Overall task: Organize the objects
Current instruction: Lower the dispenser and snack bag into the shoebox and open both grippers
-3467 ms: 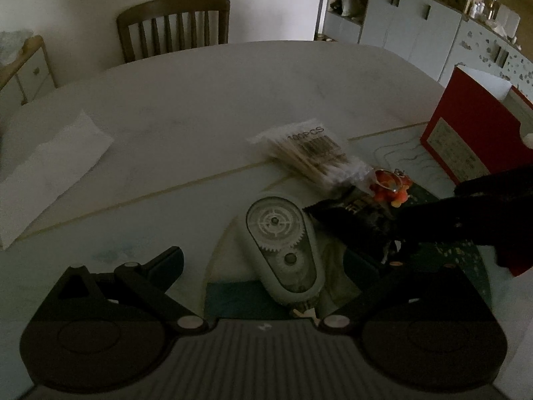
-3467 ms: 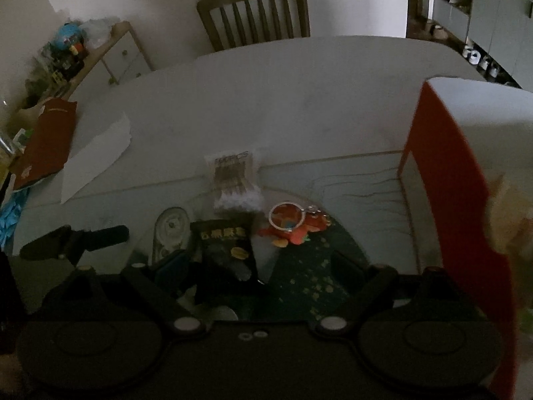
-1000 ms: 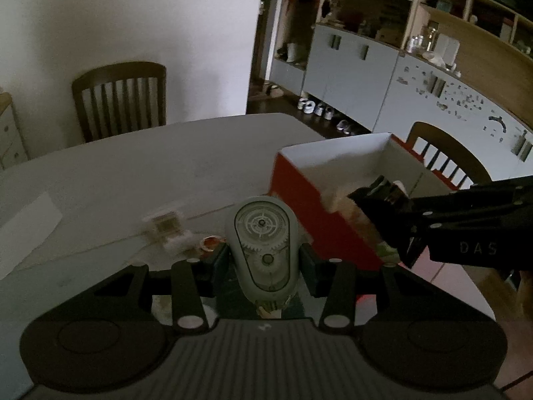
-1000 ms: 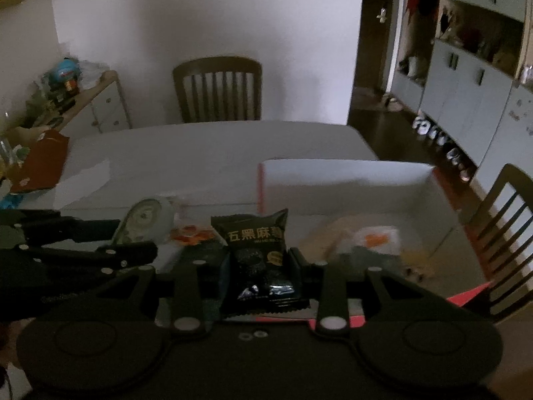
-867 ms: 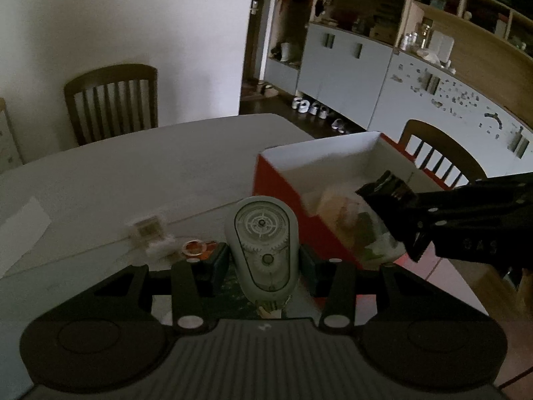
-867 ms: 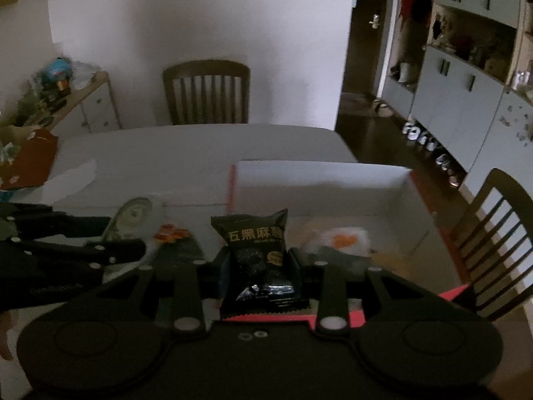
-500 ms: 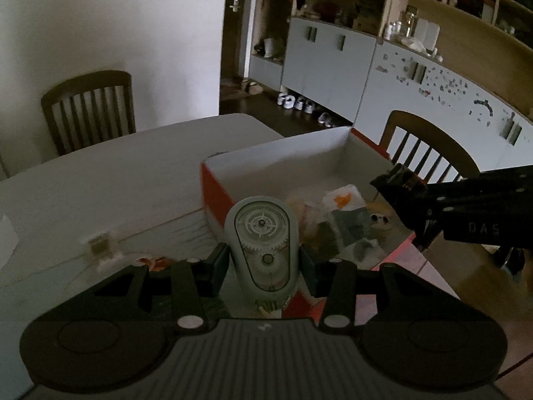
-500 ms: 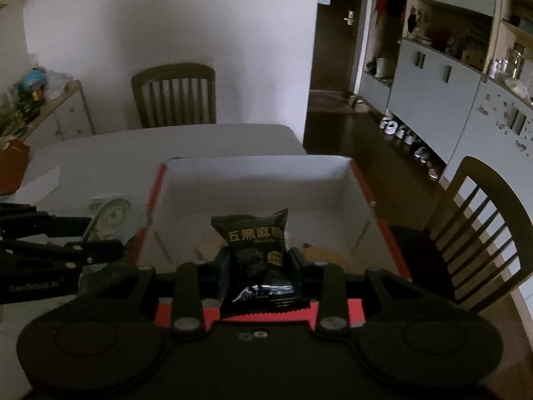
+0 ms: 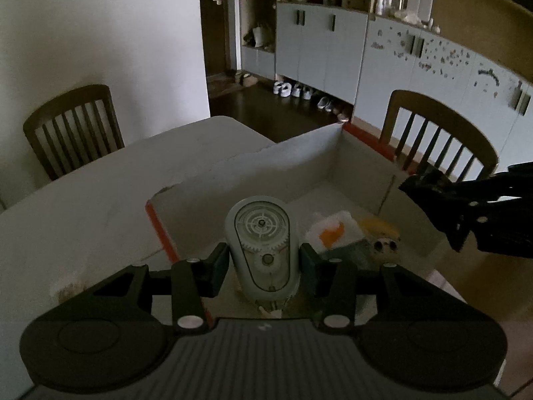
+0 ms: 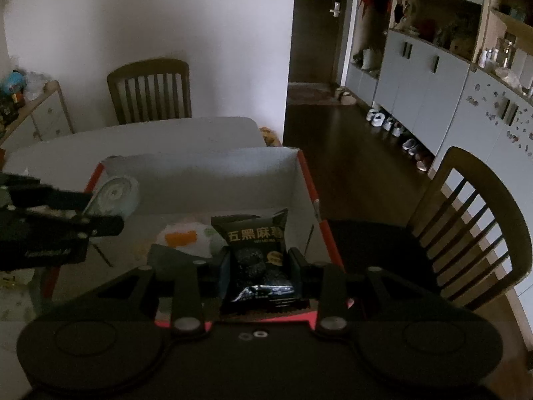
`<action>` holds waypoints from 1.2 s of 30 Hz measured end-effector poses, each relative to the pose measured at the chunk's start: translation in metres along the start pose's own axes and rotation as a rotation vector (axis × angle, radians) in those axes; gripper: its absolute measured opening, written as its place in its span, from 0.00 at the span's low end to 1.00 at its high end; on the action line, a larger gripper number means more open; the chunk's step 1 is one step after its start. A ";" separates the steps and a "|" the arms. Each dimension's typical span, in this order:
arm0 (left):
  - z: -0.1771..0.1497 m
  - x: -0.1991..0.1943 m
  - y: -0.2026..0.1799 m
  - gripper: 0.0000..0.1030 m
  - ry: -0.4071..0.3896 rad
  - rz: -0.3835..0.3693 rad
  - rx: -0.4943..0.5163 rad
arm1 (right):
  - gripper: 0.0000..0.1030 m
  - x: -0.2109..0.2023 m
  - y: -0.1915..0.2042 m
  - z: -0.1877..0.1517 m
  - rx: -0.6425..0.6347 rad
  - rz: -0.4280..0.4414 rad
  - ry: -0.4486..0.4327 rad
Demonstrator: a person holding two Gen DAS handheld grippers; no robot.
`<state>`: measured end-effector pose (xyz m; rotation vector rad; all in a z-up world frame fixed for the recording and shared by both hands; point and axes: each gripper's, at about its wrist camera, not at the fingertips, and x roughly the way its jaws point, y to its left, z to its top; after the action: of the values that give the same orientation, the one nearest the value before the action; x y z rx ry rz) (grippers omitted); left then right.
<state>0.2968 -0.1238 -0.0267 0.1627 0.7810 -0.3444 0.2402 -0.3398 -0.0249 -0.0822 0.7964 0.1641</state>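
Left hand-held gripper (image 9: 262, 261) clenched on a grey correction-tape dispenser (image 9: 261, 246), held upright over the near-left corner of the red box (image 9: 160, 230). Right hand-held gripper (image 10: 259, 265) clamped on a black snack packet (image 10: 256, 253), upright above the box's near edge, toward its right-hand wall at about 3 o'clock. In the right wrist view, left gripper and dispenser reaching in from 9 o'clock; in the left wrist view, right gripper entering from 3 o'clock. Inside the box, on its pale floor: a white pouch with an orange patch (image 9: 333, 233), a dark flat item just below it, something yellow at 2 o'clock from the pouch, too dim to identify. Box resting at the right end of the white surface (image 9: 100, 193). One wooden chair (image 9: 71, 130) beyond the surface at 11 o'clock, another (image 10: 466, 233) beside the box at 3 o'clock.
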 end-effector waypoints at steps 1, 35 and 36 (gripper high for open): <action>0.003 0.007 0.000 0.44 0.008 0.006 0.004 | 0.33 0.005 -0.002 0.001 0.001 0.004 0.008; 0.014 0.102 -0.003 0.50 0.261 0.042 0.081 | 0.38 0.078 -0.010 0.008 -0.065 0.053 0.147; 0.014 0.101 -0.004 0.53 0.256 0.038 0.082 | 0.38 0.077 -0.011 0.008 -0.064 0.055 0.146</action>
<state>0.3712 -0.1557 -0.0892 0.3027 1.0154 -0.3231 0.3006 -0.3408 -0.0746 -0.1338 0.9399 0.2379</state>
